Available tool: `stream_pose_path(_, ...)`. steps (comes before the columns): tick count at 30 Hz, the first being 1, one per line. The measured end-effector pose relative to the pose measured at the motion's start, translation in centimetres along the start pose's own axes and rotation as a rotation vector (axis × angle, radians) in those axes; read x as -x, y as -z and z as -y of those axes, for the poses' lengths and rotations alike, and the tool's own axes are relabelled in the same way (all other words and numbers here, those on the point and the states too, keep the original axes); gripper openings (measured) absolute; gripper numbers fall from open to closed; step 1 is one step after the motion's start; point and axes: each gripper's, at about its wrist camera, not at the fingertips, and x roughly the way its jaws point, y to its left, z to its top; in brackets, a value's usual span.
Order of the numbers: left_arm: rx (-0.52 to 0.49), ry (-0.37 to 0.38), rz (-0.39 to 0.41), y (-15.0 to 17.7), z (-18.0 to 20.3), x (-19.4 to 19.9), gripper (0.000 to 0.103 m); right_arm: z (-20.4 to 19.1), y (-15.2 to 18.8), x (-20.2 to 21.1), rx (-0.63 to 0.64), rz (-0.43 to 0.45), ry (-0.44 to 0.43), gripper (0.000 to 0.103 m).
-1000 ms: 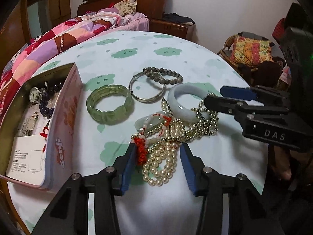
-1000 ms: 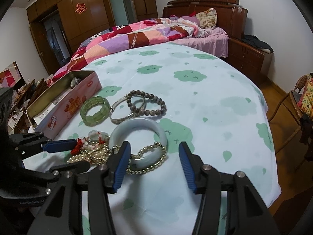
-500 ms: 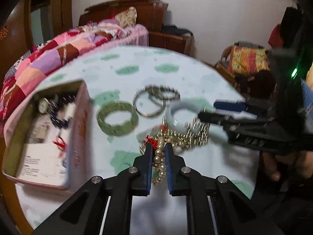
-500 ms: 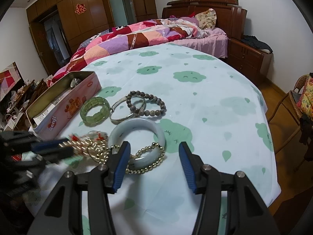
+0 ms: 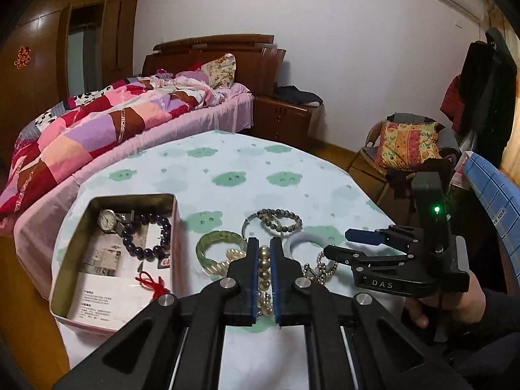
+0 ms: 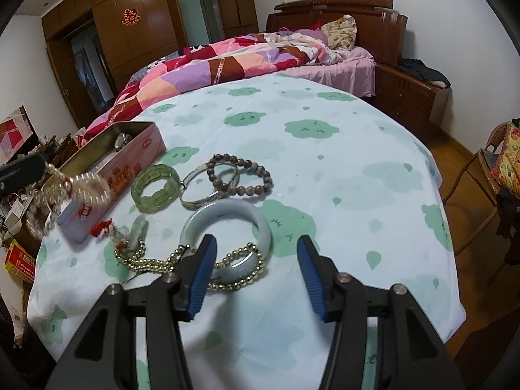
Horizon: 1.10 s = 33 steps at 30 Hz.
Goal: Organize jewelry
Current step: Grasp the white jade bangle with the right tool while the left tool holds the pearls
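Pearl necklace [image 5: 264,269] is pinched between the pressed-together fingers of the left claw [image 5: 264,253], strand running along the claw's axis and lifted off the desk [image 6: 325,178]. The open tin [image 5: 65,260] lies just left of this claw — the nearer arm for the drop. Right claw [image 6: 255,273] is spread, hovering over the pale bangle [image 6: 227,214] and gold bead chain [image 6: 162,261]. Beyond lie a green bracelet [image 6: 156,188] and the cloud-print cloth, then a bed [image 6: 243,55] and wardrobe.
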Motion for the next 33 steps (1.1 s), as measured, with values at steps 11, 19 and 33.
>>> stream_pose_path(11,0.031,-0.013,0.013,-0.2,-1.3,0.6,0.005,0.0,0.1,-0.1,0.001,-0.001,0.003,0.055)
stream_pose_path(19,0.042,-0.022,0.008,-0.4,-1.6,0.3,0.005,0.1,-0.9,-0.3,0.004,0.007,0.006,0.055)
stream_pose_path(33,0.033,-0.004,-0.008,-1.2,-1.7,-1.6,0.005,-0.9,-2.1,-4.4,0.123,-0.124,0.056,0.030)
